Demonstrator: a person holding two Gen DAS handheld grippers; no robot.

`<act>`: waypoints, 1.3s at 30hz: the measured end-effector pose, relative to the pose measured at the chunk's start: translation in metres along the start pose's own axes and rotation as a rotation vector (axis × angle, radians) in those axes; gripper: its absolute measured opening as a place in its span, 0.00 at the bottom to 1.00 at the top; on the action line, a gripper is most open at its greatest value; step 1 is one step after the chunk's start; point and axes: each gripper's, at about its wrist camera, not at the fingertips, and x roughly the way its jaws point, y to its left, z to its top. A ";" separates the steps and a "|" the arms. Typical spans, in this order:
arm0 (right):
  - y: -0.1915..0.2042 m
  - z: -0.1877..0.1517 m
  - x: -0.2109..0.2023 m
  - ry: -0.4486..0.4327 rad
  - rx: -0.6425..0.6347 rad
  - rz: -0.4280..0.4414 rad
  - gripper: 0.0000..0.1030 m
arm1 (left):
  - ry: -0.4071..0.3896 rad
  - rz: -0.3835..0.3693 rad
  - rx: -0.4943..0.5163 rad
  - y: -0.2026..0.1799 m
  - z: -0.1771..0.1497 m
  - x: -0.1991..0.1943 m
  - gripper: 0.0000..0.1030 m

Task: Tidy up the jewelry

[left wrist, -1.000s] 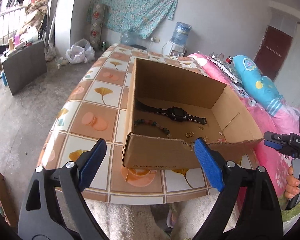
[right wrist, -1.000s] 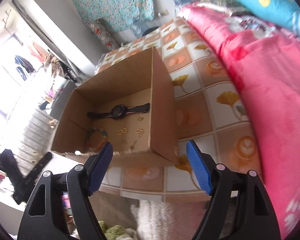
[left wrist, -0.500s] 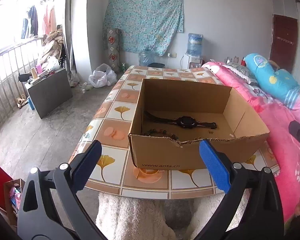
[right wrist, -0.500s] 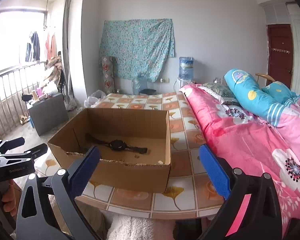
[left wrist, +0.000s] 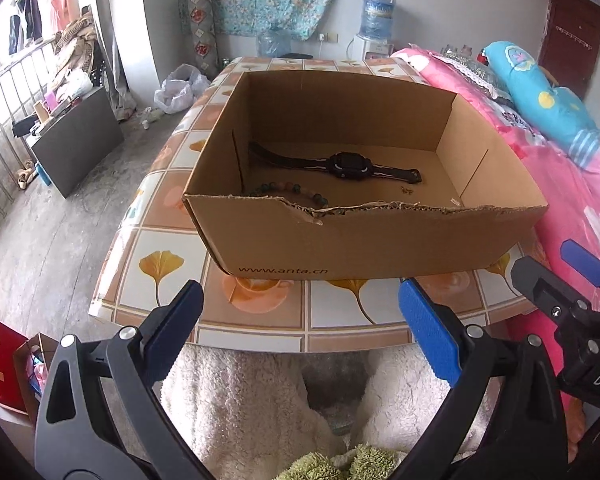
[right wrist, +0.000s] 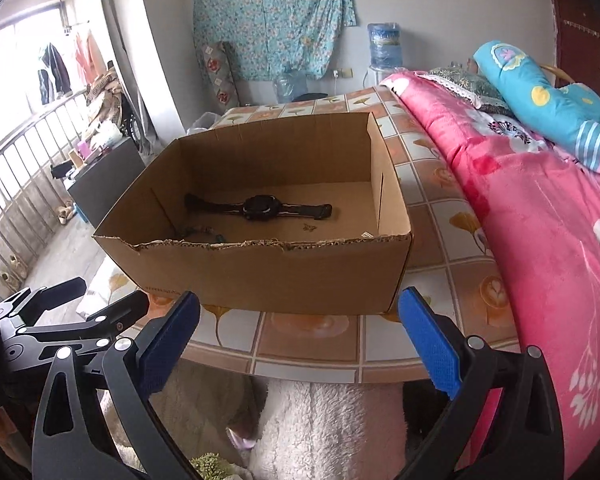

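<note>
Two wrist cameras look down over the table's near edge point(left wrist: 252, 344), left one left of right, both close to and sharing the open box point(left wrist: 364, 240) point(right wrist: 268, 272).

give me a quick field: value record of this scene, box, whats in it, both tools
surface: tiled table
container: open cardboard box with torn near rim, standing on the table
in box, middle: black watch lying flat, strap stretched out
in box, near-left corner: beaded bracelet
in box, right of centre: small gold pieces, too small to identify
left tool: open, empty, short of the box
right tool: open, empty, short of the box
</note>
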 end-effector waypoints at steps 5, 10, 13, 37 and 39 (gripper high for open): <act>-0.001 0.000 0.007 0.027 -0.003 -0.017 0.94 | -0.003 0.000 0.014 -0.006 0.001 0.000 0.92; -0.003 0.002 0.009 0.034 0.012 -0.022 0.94 | 0.005 -0.003 0.010 -0.007 0.003 0.002 0.92; -0.003 0.002 0.010 0.037 0.010 -0.030 0.94 | 0.008 0.000 0.013 -0.007 0.003 0.003 0.92; -0.005 0.007 0.020 0.069 0.016 -0.026 0.94 | 0.038 0.003 -0.001 -0.005 0.008 0.014 0.92; -0.005 0.007 0.022 0.079 0.017 -0.027 0.94 | 0.048 0.003 -0.001 -0.005 0.009 0.017 0.92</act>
